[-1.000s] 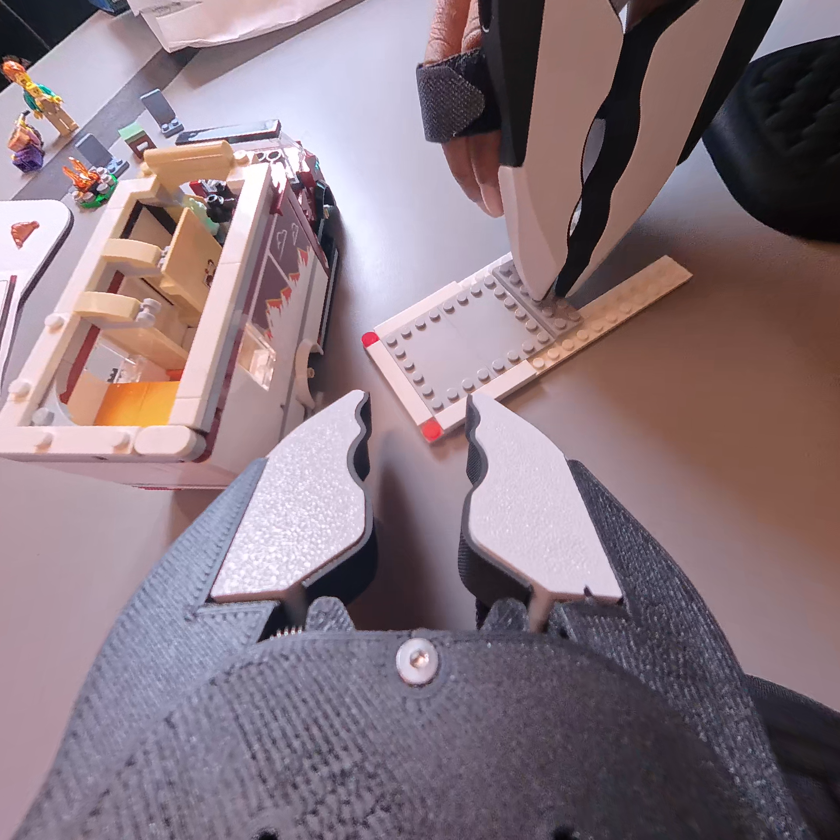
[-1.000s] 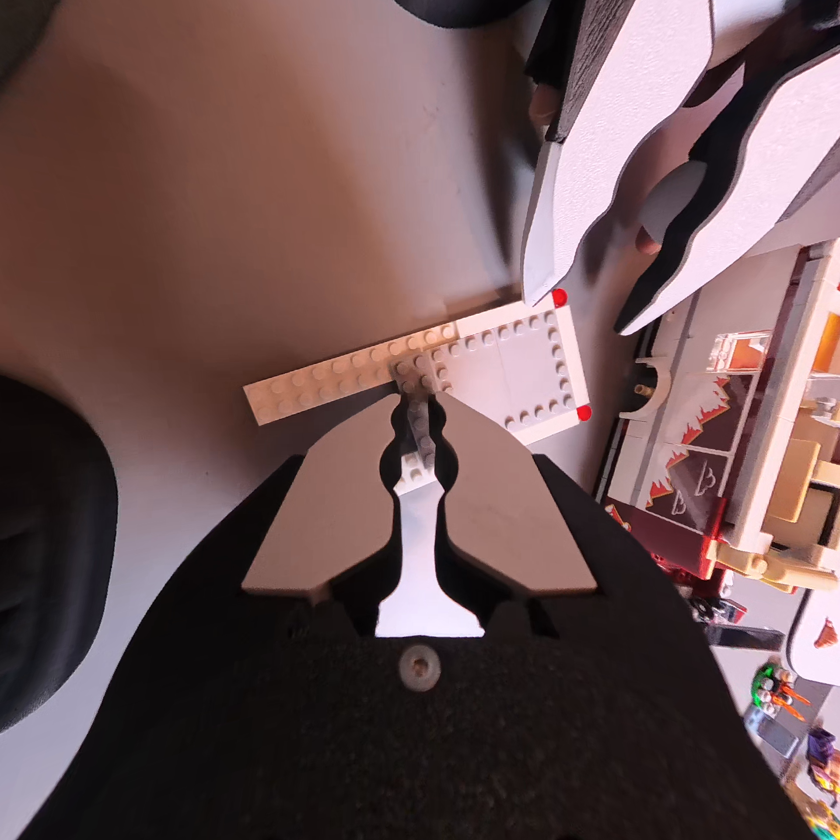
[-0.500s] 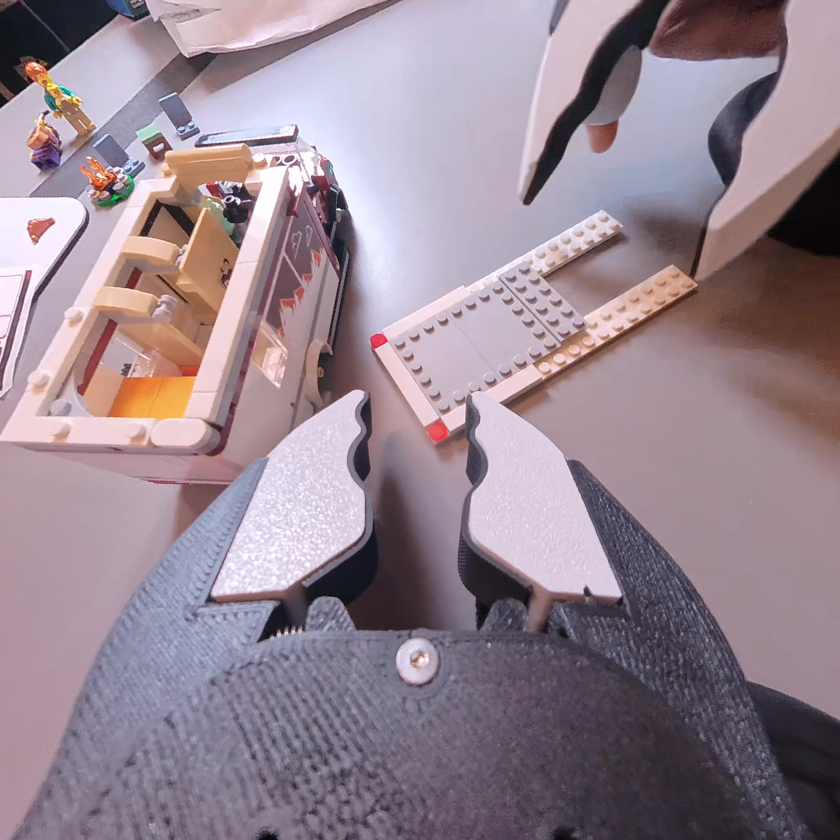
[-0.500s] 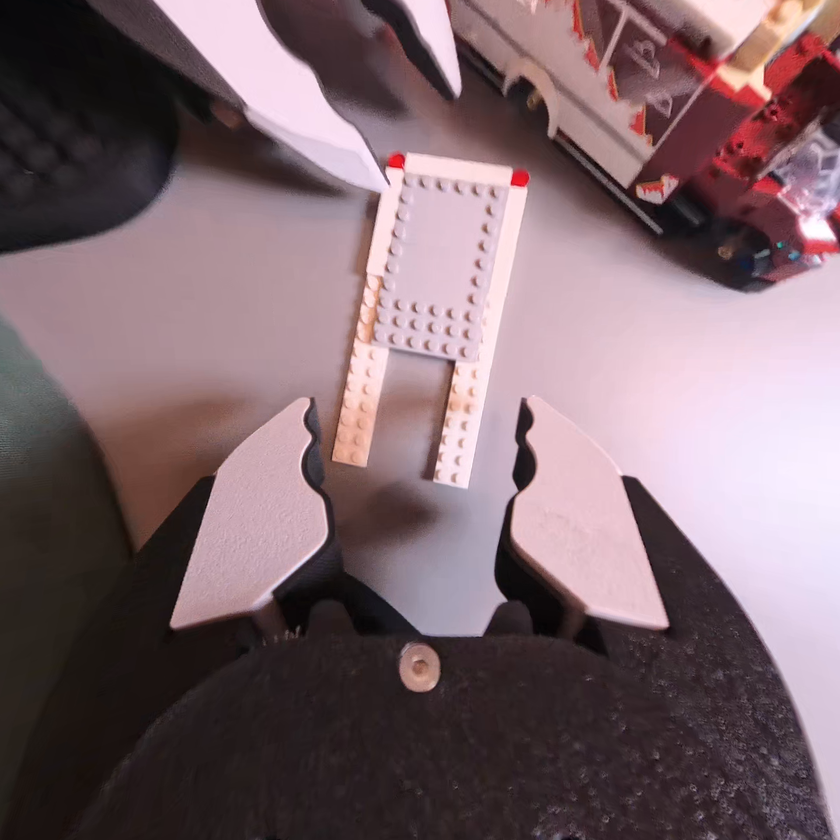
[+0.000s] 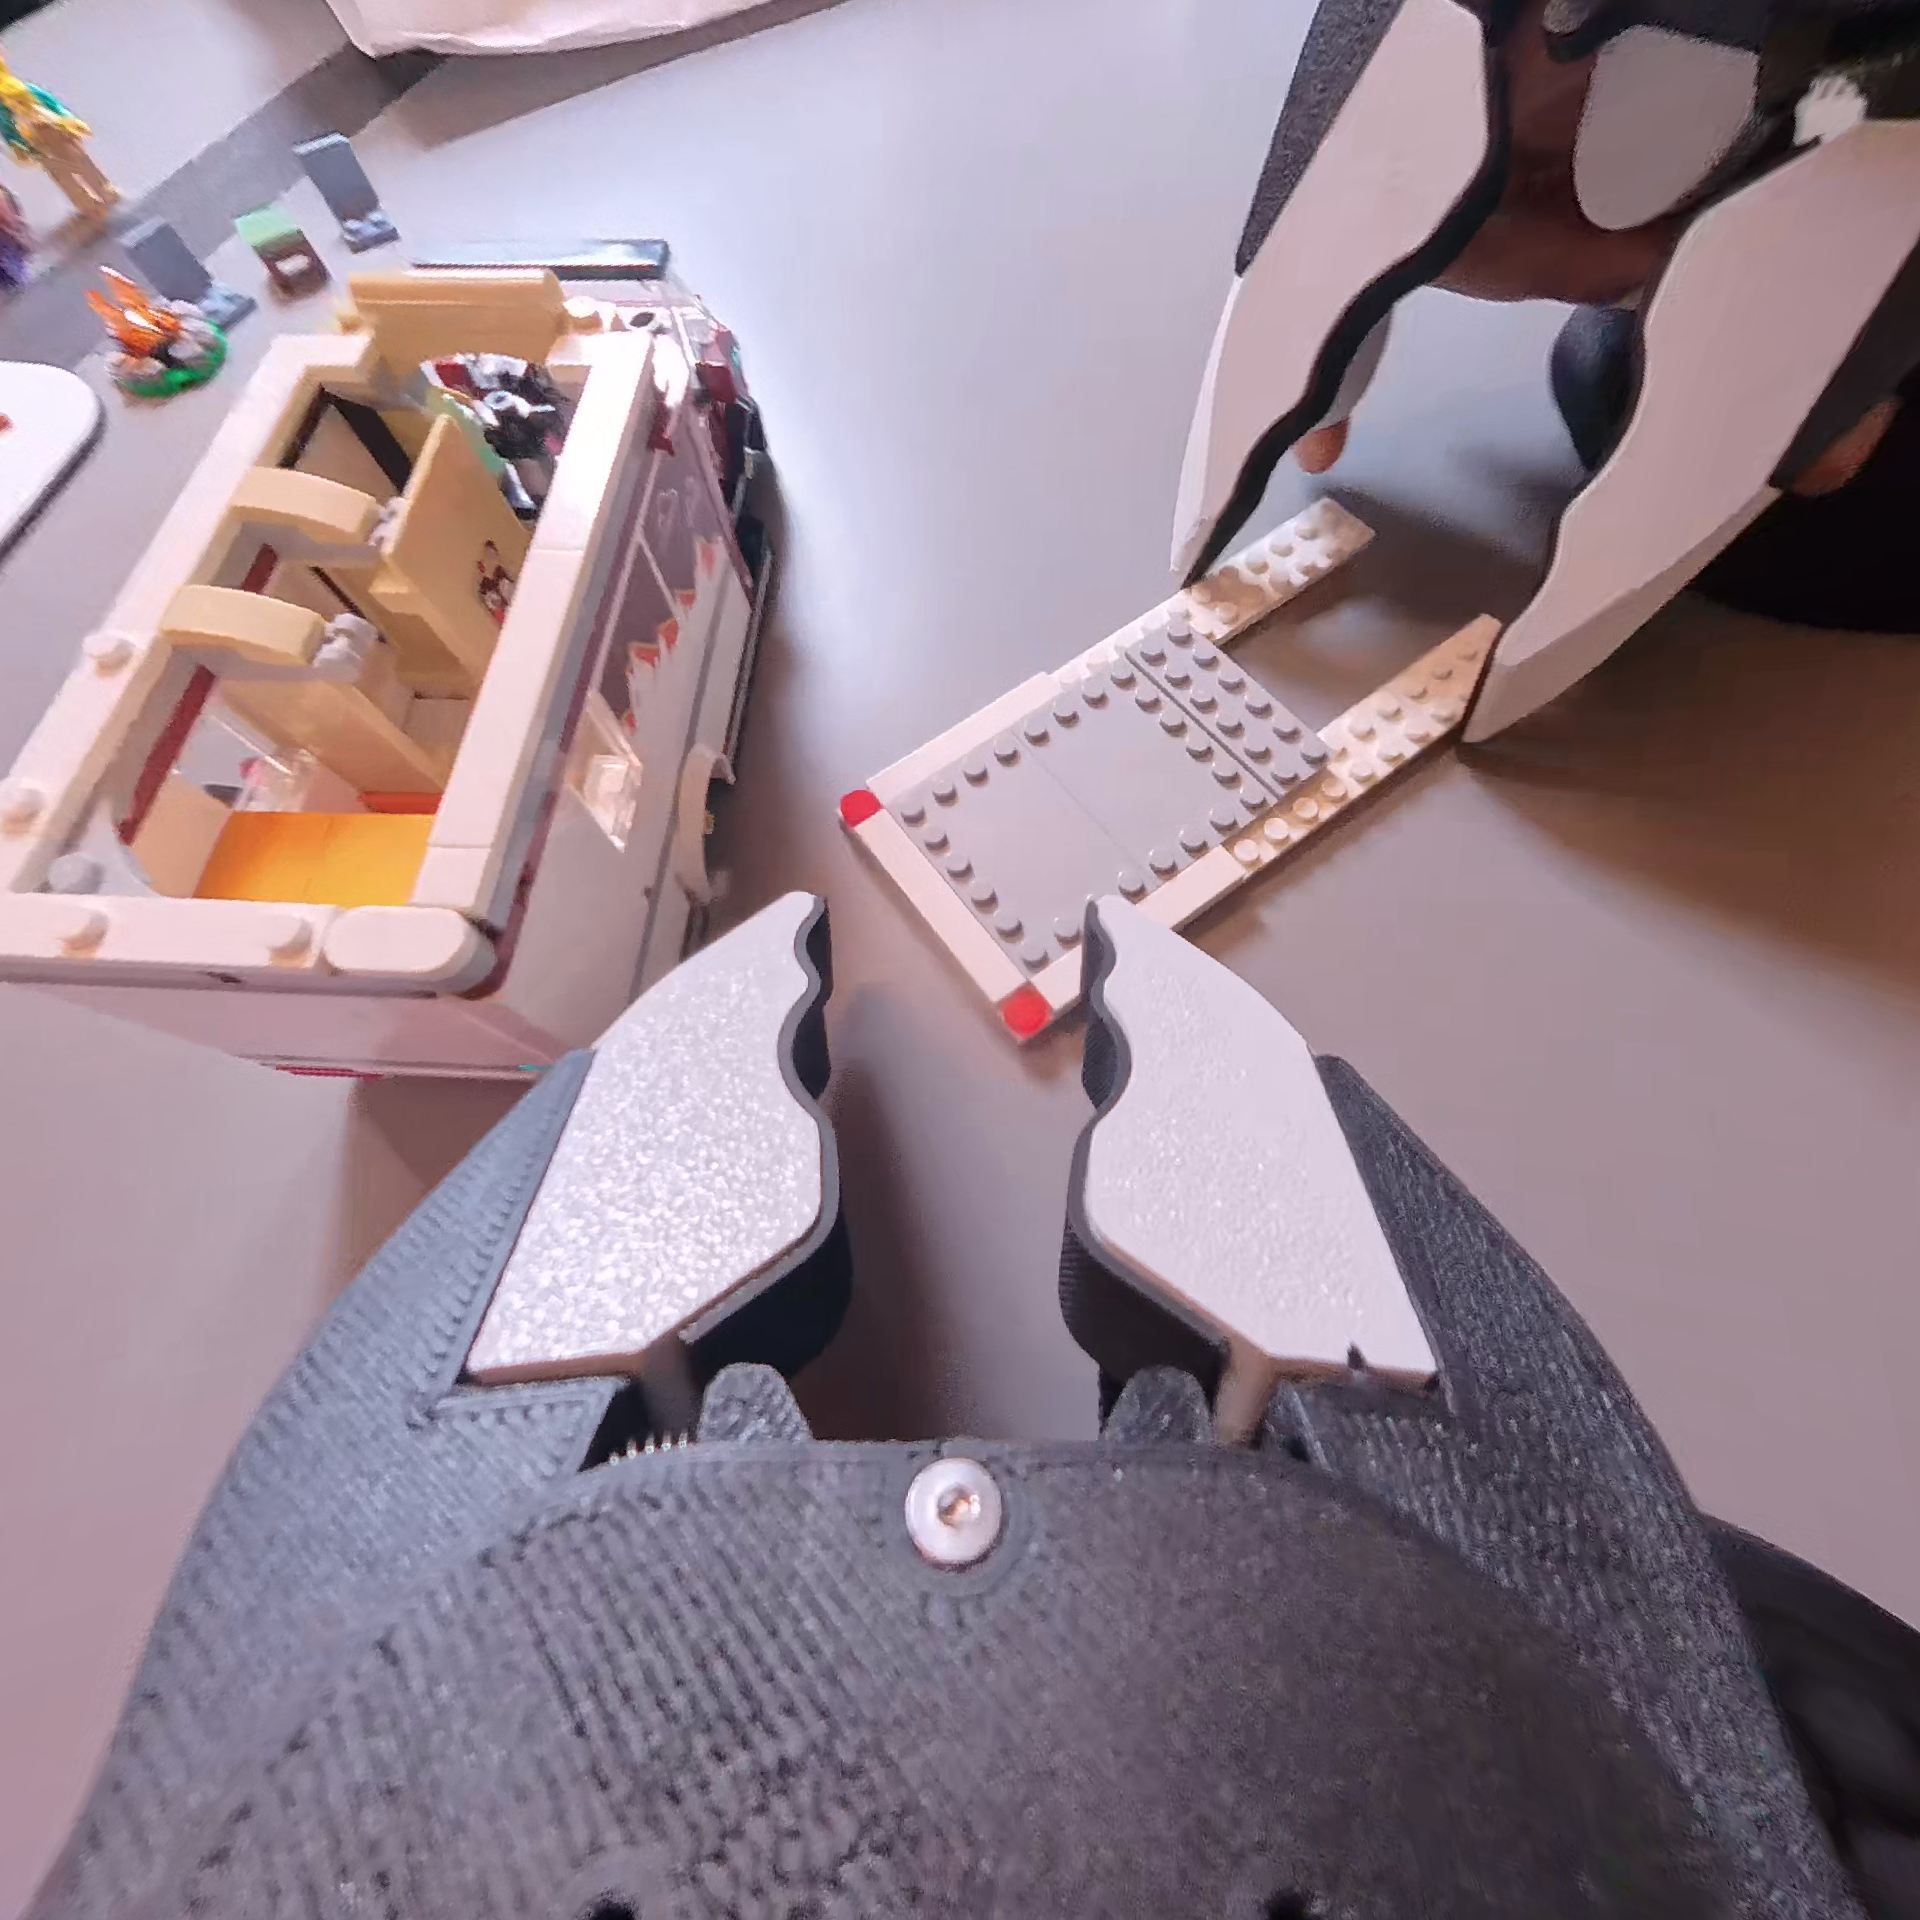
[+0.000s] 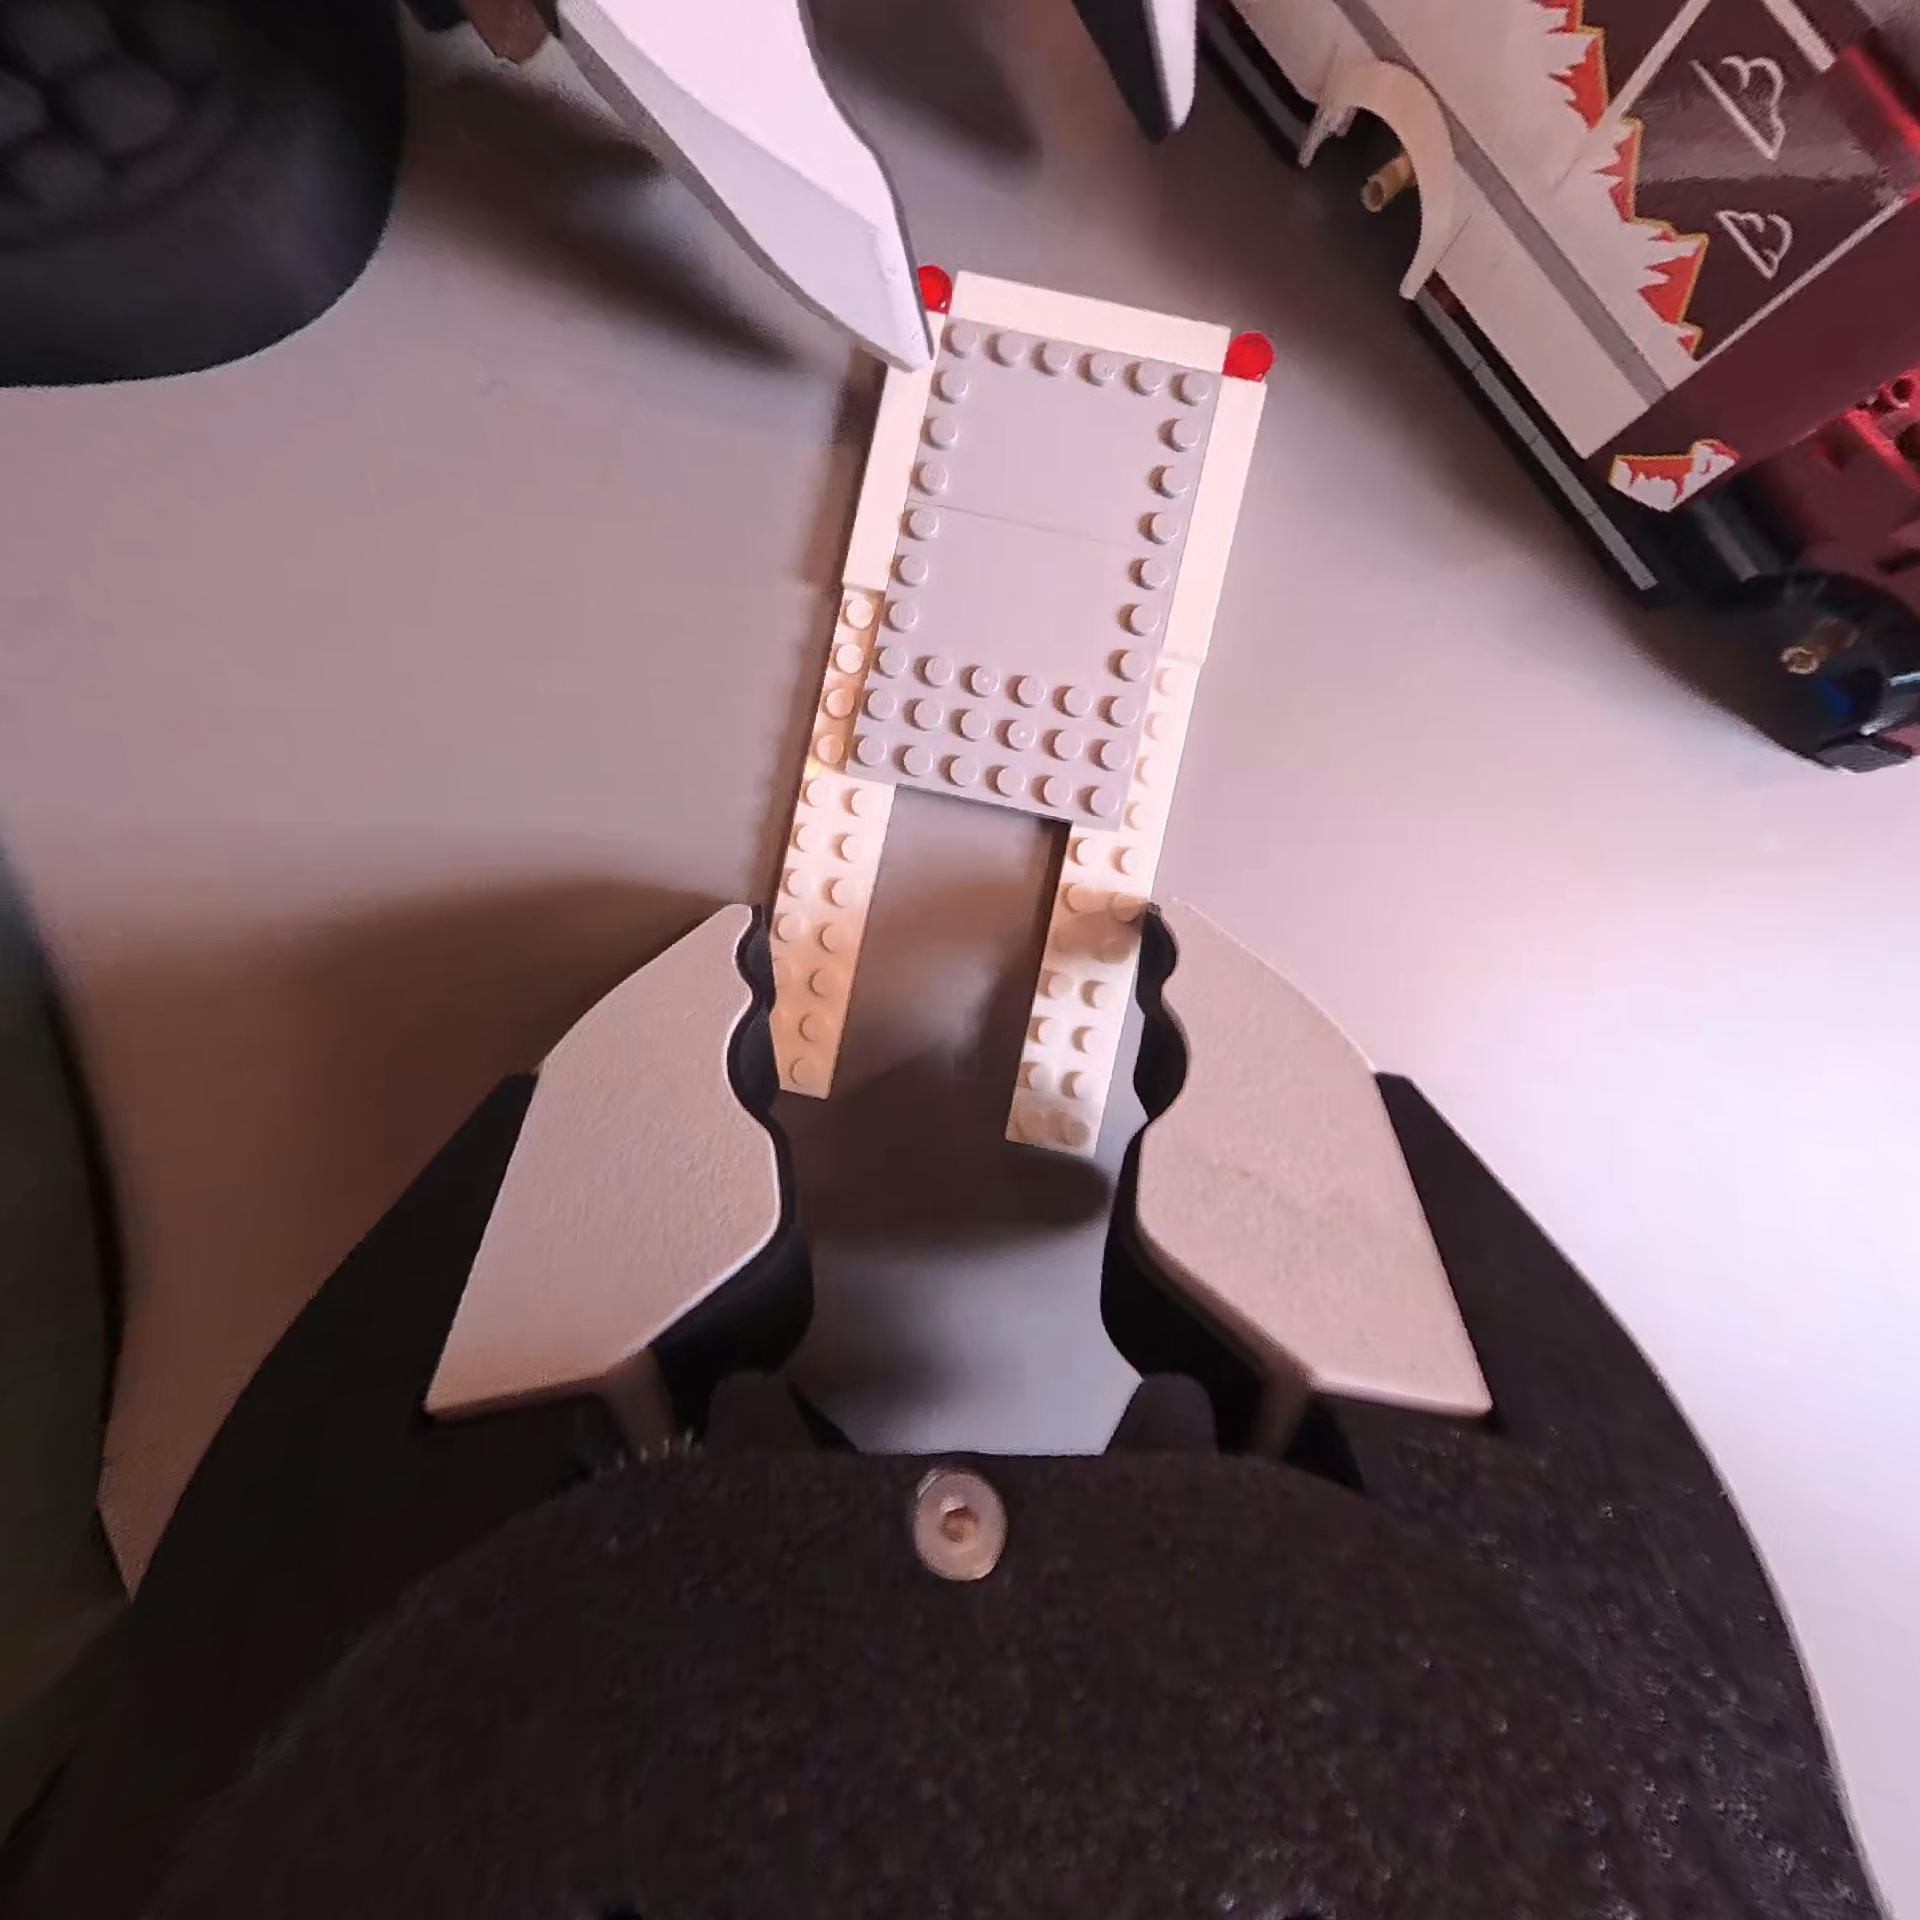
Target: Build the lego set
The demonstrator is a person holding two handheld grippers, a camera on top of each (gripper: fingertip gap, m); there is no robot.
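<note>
1. Here, a flat brick plate assembly (image 6: 1049, 582) lies on the grey table (image 6: 416, 623): a grey studded panel framed in white, with two red studs at one end and two tan strips running out as legs from the other.
2. In the right wrist view its long axis runs from 12 to 6 o'clock, red studs at 12, legs pointing at 6 toward the camera.
3. The right gripper (image 6: 951, 925) stands spread, its fingers flanking the outer edges of the two legs; whether the pads press on them cannot be told.
4. The left gripper (image 5: 951, 914) is parted at the red-stud end, holding nothing, one fingertip (image 5: 1107, 925) overlapping the plate's corner; contact is unclear.
5. At 10 o'clock in the left wrist view sits a roofless white and dark red brick van (image 5: 395, 665), its tan seats exposed.
6. Small figures (image 5: 52, 145), cut off by the frame edge, stand at 11 o'clock, too blurred to make out.
</note>
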